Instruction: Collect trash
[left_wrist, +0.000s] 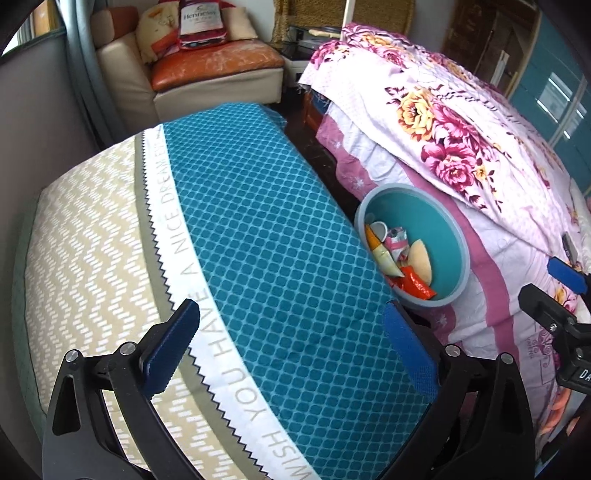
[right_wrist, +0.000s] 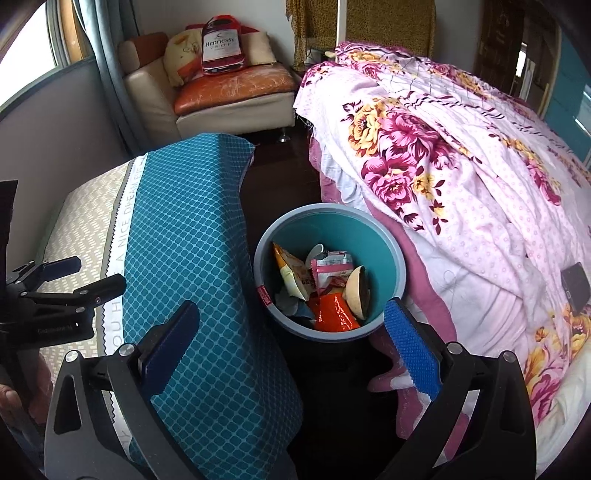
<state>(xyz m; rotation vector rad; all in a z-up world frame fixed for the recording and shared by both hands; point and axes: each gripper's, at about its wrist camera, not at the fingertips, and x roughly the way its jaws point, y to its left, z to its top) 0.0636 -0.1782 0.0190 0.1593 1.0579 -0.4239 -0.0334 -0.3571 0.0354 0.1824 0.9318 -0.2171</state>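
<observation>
A round grey bin with a teal inside (right_wrist: 376, 236) stands on the floor between the padded bench and the bed. It holds several pieces of trash: an orange wrapper (right_wrist: 334, 314), a yellow snack bag (right_wrist: 290, 269), a pink-edged packet (right_wrist: 332, 264). The bin also shows in the left wrist view (left_wrist: 436, 214). My right gripper (right_wrist: 291, 332) is open and empty, just above the bin's near rim. My left gripper (left_wrist: 291, 332) is open and empty over the teal bench cover (left_wrist: 266, 236). The right gripper's fingers (left_wrist: 565, 273) show at the right edge of the left wrist view.
The bench (right_wrist: 184, 236) with teal and beige cover lies left of the bin. A bed with a floral quilt (right_wrist: 461, 177) fills the right. A dark flat object (right_wrist: 576, 284) lies on the quilt. An orange-cushioned armchair (right_wrist: 229, 92) with pillows stands at the back.
</observation>
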